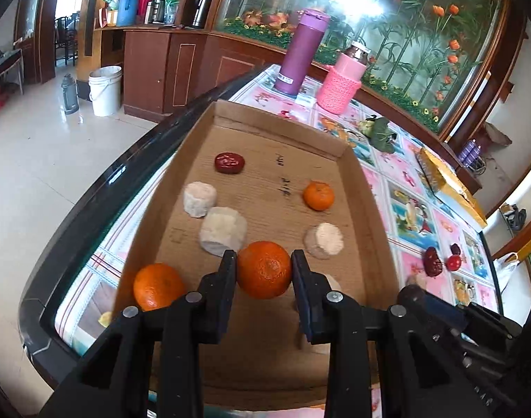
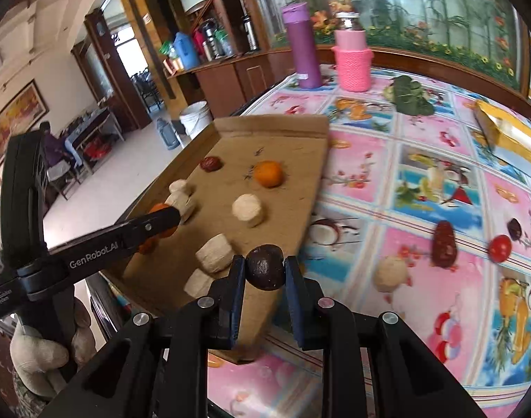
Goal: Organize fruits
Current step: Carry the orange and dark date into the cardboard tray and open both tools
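Note:
A shallow cardboard tray (image 1: 370,188) lies on the table and holds a red date (image 1: 229,163), a small orange (image 1: 318,195), another orange (image 1: 157,286) at its near left, and several pale round cakes (image 1: 223,231). My left gripper (image 1: 264,268) is shut on an orange (image 1: 264,270) just above the tray floor. My right gripper (image 2: 265,268) is shut on a dark brown round fruit (image 2: 265,266) over the tray's near right edge (image 2: 310,202). On the cloth to the right lie a red date (image 2: 445,244), a cherry tomato (image 2: 499,248), a dark fruit (image 2: 514,229) and a pale cake (image 2: 391,273).
A purple flask (image 2: 302,47) and a pink knitted-sleeve bottle (image 2: 353,57) stand at the table's far edge. A green leafy bundle (image 2: 410,95) and a yellow packet (image 2: 506,132) lie at the far right. The table's dark rim (image 1: 101,188) drops to a tiled floor on the left.

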`<state>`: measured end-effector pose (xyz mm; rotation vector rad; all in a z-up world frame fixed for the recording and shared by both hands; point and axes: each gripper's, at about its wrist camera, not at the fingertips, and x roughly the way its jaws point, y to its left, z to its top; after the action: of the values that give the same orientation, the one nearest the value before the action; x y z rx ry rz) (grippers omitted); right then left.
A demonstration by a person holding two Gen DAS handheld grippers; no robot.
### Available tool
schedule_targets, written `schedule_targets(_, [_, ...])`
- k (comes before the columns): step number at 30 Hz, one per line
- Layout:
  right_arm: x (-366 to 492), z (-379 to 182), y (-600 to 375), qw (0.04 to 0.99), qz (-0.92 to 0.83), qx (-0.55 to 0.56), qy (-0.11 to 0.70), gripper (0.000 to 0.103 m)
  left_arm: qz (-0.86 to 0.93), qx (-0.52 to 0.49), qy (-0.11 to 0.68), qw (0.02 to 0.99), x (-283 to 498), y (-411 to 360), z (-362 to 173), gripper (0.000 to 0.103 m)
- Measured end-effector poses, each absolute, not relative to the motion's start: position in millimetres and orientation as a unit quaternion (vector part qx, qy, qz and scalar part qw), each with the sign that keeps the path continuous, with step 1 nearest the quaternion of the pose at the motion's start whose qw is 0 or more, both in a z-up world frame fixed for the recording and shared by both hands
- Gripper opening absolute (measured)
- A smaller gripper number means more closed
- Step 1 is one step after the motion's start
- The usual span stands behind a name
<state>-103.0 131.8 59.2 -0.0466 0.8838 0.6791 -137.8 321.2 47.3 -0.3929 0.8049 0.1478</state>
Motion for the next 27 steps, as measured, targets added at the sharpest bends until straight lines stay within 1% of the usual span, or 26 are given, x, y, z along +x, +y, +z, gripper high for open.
schedule_targets(5, [-109,46,155,0.841,0.325,-0.053,0.429,0.025,0.073,-0.197,0.396,0.894,-135,333,38,0.03])
schedule_targets(13, [-111,31,169,0.837,0.316,-0.073,0.44,0.026,0.068,-0.211,0.406,0.887,-131,336,27,0.031])
schedule_targets(15, [-112,30,172,0.837,0.316,-0.078,0.439,0.026,0.067,-0.216,0.406,0.886,-131,338,25,0.032])
schedule_targets(19, [-112,29,174,0.84,0.313,-0.079,0.436,0.027,0.061,-0.226,0.402,0.885,-132,340,27,0.037])
schedule_targets(20, [-112,29,174,0.84,0.313,-0.078,0.436,0.028,0.059,-0.227,0.4,0.886,-132,340,28,0.04])
schedule_targets(21, [-112,29,174,0.841,0.313,-0.076,0.436,0.033,0.059,-0.227,0.398,0.887,-133,340,30,0.041])
schedule_targets(22, [-112,30,174,0.842,0.312,-0.075,0.434,0.044,0.059,-0.226,0.397,0.888,-133,339,31,0.044])
schedule_targets(23, [-113,31,174,0.844,0.31,-0.075,0.432,0.046,0.06,-0.225,0.395,0.889,-133,338,32,0.048])
schedule_targets(24, [-113,32,174,0.843,0.316,-0.071,0.43,0.05,0.061,-0.225,0.392,0.89,-135,338,34,0.05])
schedule_targets(26, [-116,34,173,0.844,0.317,-0.068,0.427,0.053,0.064,-0.23,0.384,0.892,-137,340,38,0.058])
schedule_targets(27, [-117,35,172,0.846,0.317,-0.066,0.424,0.055,0.068,-0.233,0.378,0.893,-139,341,40,0.059])
